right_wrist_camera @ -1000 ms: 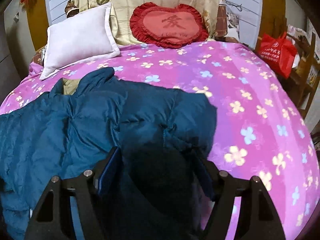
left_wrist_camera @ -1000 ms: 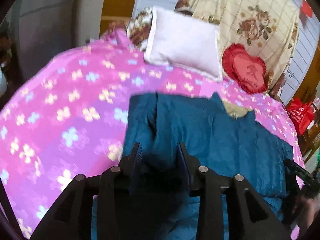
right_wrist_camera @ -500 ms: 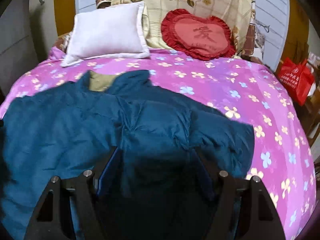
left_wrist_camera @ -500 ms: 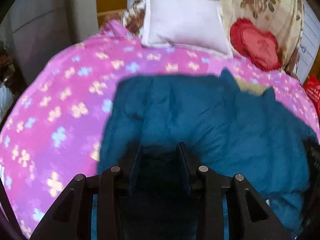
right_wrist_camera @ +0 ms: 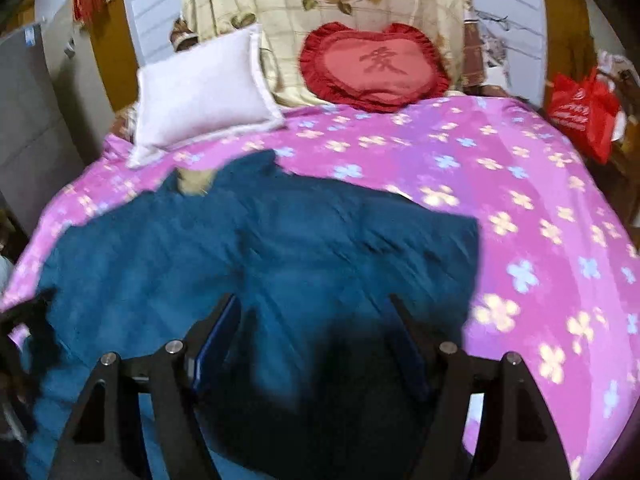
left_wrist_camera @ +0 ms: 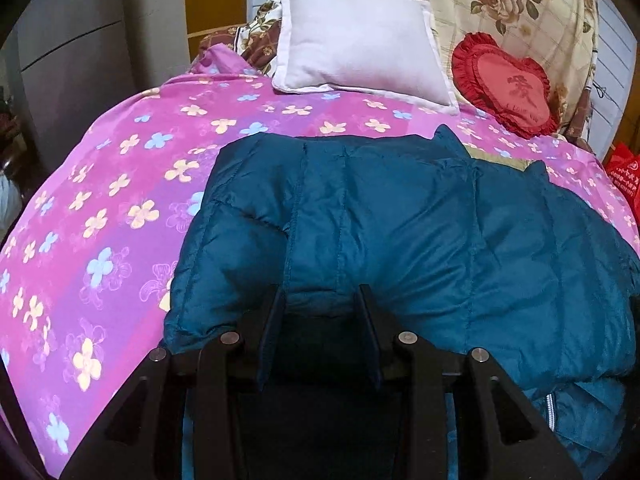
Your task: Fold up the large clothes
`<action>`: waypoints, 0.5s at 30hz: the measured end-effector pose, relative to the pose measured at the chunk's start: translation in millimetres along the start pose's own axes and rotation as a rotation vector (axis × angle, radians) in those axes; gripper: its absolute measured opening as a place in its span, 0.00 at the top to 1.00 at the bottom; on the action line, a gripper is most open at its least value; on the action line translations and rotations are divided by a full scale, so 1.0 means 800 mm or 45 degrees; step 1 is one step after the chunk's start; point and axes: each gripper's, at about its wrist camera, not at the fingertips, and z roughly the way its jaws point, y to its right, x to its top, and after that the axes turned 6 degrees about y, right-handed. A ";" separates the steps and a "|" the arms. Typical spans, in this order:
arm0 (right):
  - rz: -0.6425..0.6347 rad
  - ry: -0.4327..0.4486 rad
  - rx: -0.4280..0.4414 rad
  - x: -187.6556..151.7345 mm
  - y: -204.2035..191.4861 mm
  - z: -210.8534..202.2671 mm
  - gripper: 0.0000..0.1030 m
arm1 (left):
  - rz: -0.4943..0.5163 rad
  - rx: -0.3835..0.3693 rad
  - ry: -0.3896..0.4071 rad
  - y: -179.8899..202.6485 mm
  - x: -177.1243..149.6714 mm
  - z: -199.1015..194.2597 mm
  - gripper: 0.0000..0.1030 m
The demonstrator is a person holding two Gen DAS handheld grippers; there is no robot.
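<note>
A large teal padded jacket (left_wrist_camera: 400, 232) lies spread on a pink flowered bedspread (left_wrist_camera: 100, 200). It also fills the lower left of the right wrist view (right_wrist_camera: 280, 260), where its tan-lined collar points toward the pillows. My left gripper (left_wrist_camera: 322, 300) is shut on a fold of the jacket near its left side. My right gripper (right_wrist_camera: 316, 304) has its fingers set wide with jacket fabric between them; whether it grips is unclear. The right wrist view is motion-blurred.
A white pillow (left_wrist_camera: 360, 40) and a red heart-shaped cushion (left_wrist_camera: 508, 84) lean at the head of the bed against a cream floral cloth (right_wrist_camera: 340, 0). A red bag (right_wrist_camera: 580, 112) stands to the right of the bed. A grey cabinet (left_wrist_camera: 68, 60) stands to the left.
Both grippers have pulled back toward the foot of the bed with the jacket. The jacket lies flatter and more spread out, and more of it shows in each view.
</note>
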 end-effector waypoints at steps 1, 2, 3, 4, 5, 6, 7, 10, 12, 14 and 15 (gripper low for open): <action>-0.013 -0.026 -0.015 -0.007 0.003 0.011 0.26 | 0.015 0.007 0.004 0.003 -0.001 -0.001 0.81; -0.013 -0.033 -0.021 -0.008 0.003 0.015 0.26 | 0.030 0.021 0.005 0.006 -0.001 -0.003 0.81; -0.017 -0.033 -0.034 -0.007 0.003 0.017 0.26 | 0.043 0.040 0.003 0.007 -0.001 -0.008 0.81; -0.021 -0.035 -0.058 -0.004 -0.001 0.015 0.26 | 0.048 0.048 0.004 0.006 -0.001 -0.012 0.81; -0.017 -0.034 -0.067 -0.003 -0.002 0.010 0.26 | 0.052 0.050 0.009 0.005 -0.001 -0.018 0.81; -0.006 -0.026 -0.062 -0.002 -0.004 0.002 0.26 | 0.054 0.049 0.021 0.003 -0.001 -0.026 0.81; 0.014 -0.006 -0.033 -0.004 -0.005 -0.011 0.26 | 0.053 0.046 0.042 -0.001 -0.001 -0.037 0.81; 0.025 0.033 -0.004 -0.011 -0.008 -0.039 0.25 | 0.045 0.034 0.088 -0.013 -0.001 -0.062 0.81; 0.019 0.031 0.014 -0.016 -0.011 -0.049 0.25 | 0.040 0.035 0.096 -0.019 -0.002 -0.073 0.81; 0.002 -0.001 0.038 -0.023 -0.015 -0.052 0.25 | 0.033 0.035 0.100 -0.027 -0.005 -0.081 0.81; -0.012 -0.013 0.036 -0.026 -0.018 -0.052 0.25 | 0.032 0.039 0.100 -0.029 -0.006 -0.082 0.81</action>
